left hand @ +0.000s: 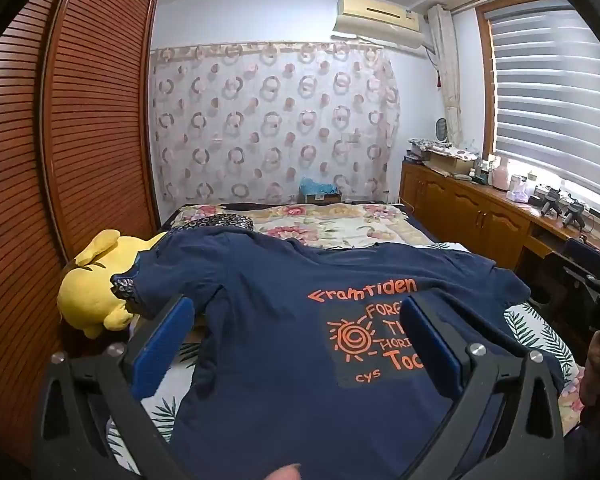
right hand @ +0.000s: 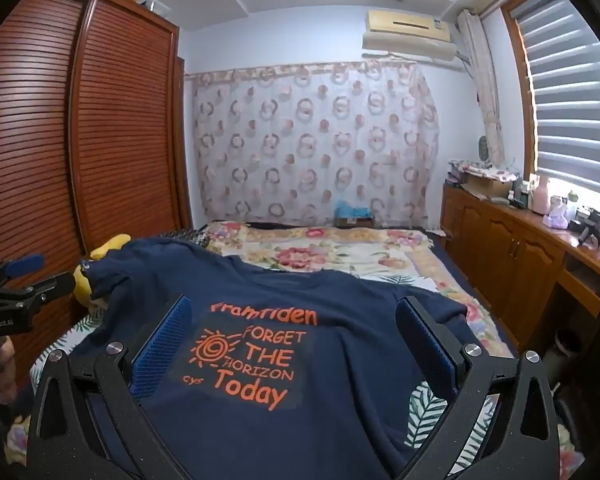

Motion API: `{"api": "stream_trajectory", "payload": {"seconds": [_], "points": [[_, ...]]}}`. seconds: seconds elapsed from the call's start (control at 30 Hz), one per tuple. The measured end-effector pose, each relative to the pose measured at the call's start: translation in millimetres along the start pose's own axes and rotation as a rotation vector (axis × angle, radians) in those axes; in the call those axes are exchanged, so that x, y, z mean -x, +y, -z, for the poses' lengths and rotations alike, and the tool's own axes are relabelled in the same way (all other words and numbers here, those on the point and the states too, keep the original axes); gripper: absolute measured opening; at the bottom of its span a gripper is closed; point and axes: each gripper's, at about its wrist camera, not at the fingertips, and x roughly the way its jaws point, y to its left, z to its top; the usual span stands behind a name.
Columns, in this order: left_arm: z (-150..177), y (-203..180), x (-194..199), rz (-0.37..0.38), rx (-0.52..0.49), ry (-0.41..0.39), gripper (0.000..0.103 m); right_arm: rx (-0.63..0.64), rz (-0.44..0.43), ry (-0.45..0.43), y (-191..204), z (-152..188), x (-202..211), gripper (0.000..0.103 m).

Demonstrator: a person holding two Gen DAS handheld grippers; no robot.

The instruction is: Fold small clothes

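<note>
**Both grippers spread wide above a navy T-shirt laid on the bed**

Left wrist view: my left gripper (left hand: 296, 344) hangs over the T-shirt (left hand: 276, 320) with its jaws fully spread. The blue pads (left hand: 162, 344) stand apart on either side of the chest print, and I see no cloth pinched between them; whether the tips brush the fabric I cannot tell. At the right edge of this view my right gripper (left hand: 592, 280) shows as a dark frame beside the shirt.

Right wrist view: my right gripper (right hand: 292, 344) is likewise released, jaws at full width, framing the shirt's (right hand: 340, 292) print from a little above. It holds nothing. My left gripper (right hand: 24, 276) appears at the left edge, a hand (right hand: 4, 364) around its handle; the lettering "GenRobot.AI" is legible on its body.

The shirt lies front side up, spread across the near end of the bed (right hand: 340, 248), over a leaf-patterned sheet (right hand: 432, 412). One sleeve reaches toward a yellow plush toy (left hand: 96, 280) by the wardrobe (left hand: 84, 120), and touches or overlaps it.

Legible writing on the shirt, in orange: "Framtiden" on top; below it a spiral sun motif beside "FORGET THE HORIZON Today", with small "cys" at lower left. In the left wrist view the right-hand pad cuts these words short.

Beyond the shirt a floral blanket (left hand: 324, 220) covers the bed.
</note>
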Motion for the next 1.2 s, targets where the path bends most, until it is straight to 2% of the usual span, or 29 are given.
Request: {"api": "stream_trajectory", "payload": {"seconds": [0.03,1.2], "points": [[-0.1,-0.1,-0.2,-0.005,-0.005,0.006,0.103,-0.027,-0.007,-0.002,-1.4,-0.2,0.2,0.103],[4.4,2.6,2.7,-0.012,-0.024,0.0,0.103,-0.029,-0.011,0.001,0.2,-0.7,0.4,0.103]]}}
